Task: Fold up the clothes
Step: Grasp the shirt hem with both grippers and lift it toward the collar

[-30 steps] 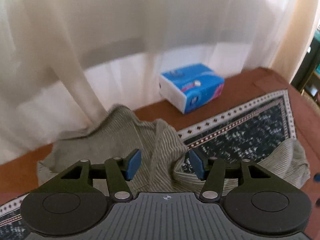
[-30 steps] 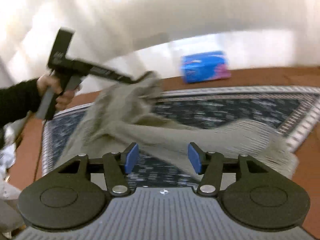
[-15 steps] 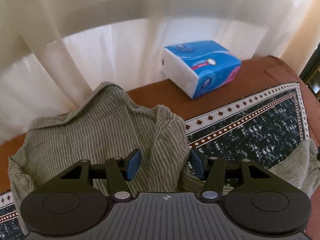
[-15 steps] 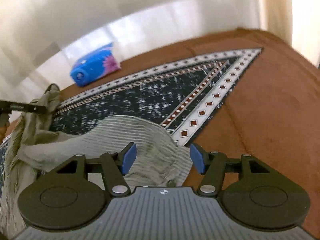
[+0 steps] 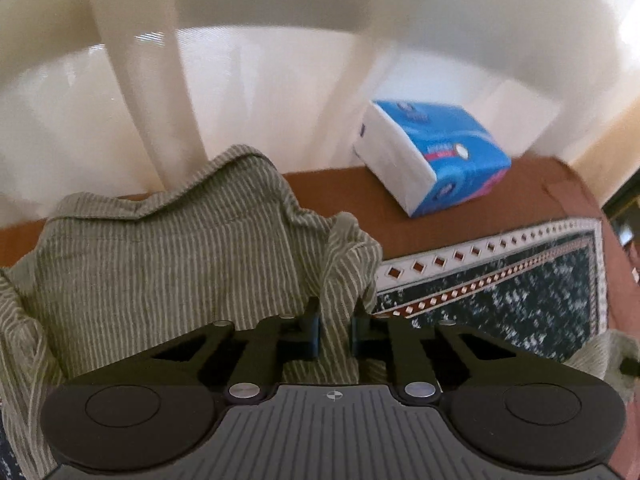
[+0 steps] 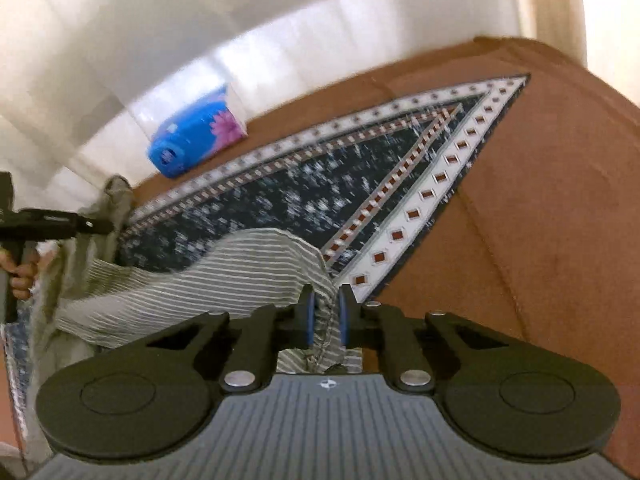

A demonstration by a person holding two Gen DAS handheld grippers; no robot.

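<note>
An olive striped shirt [image 5: 160, 260] lies crumpled on a patterned dark-blue mat [image 5: 500, 292]. My left gripper [image 5: 335, 312] is closing its jaws on a raised fold near the shirt's collar, and the pads pinch the cloth. In the right wrist view the shirt [image 6: 224, 268] stretches leftward across the mat [image 6: 320, 176]. My right gripper [image 6: 325, 300] is closing on the shirt's hem at the mat's border, with fabric squeezed between the blue pads [image 6: 309, 316]. At the far left of that view, the left gripper [image 6: 92, 226] grips the other end of the shirt, held by a hand [image 6: 20, 268].
A blue and white tissue pack [image 5: 436, 164] sits on the brown surface [image 6: 540, 200] behind the mat, close to the white curtain [image 5: 240, 80]. The same pack [image 6: 196, 140] appears at the upper left in the right wrist view. Bare brown surface lies right of the mat.
Both grippers went from wide open to clamped on the shirt. The left one lowered onto the collar fold. The right one swung to the hem at the mat's right border.
</note>
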